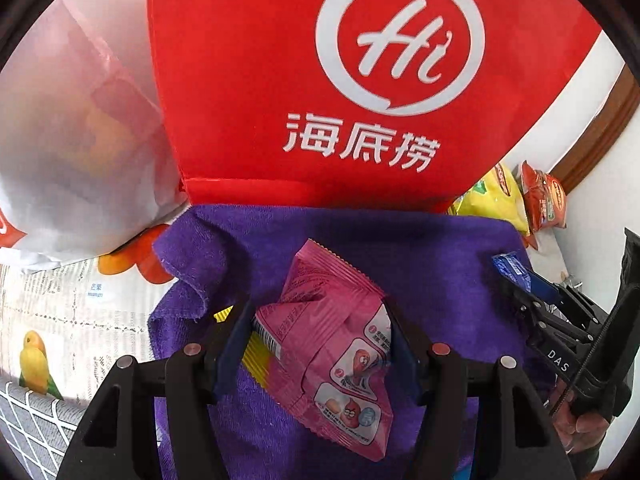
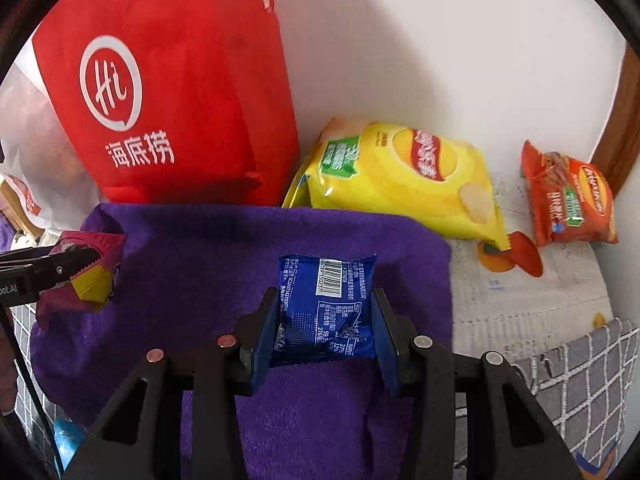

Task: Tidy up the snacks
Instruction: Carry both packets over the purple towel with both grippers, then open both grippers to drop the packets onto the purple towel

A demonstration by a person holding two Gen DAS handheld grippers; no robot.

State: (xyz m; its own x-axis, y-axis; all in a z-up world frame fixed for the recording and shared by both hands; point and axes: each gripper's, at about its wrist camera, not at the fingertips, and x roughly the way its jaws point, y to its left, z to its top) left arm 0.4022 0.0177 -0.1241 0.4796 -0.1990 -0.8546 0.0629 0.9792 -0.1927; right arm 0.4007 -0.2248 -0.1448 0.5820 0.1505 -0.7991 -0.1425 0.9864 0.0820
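My left gripper (image 1: 318,316) is shut on a pink snack packet (image 1: 328,344), held above a purple towel (image 1: 420,248); a yellow strip shows at the packet's left side. In the right wrist view that same gripper (image 2: 86,266) enters from the left with the pink packet (image 2: 90,276). My right gripper (image 2: 326,300) is shut on a blue snack packet (image 2: 326,312) with a barcode, over the purple towel (image 2: 200,248). In the left wrist view the right gripper (image 1: 510,276) comes in from the right with the blue packet (image 1: 510,266).
A red fabric bag (image 1: 280,60) with a white logo stands behind the towel, also seen as the red bag (image 2: 180,100). A white plastic bag (image 1: 72,140) sits to its left. A yellow chip bag (image 2: 412,176) and an orange snack bag (image 2: 568,200) lie by the white wall.
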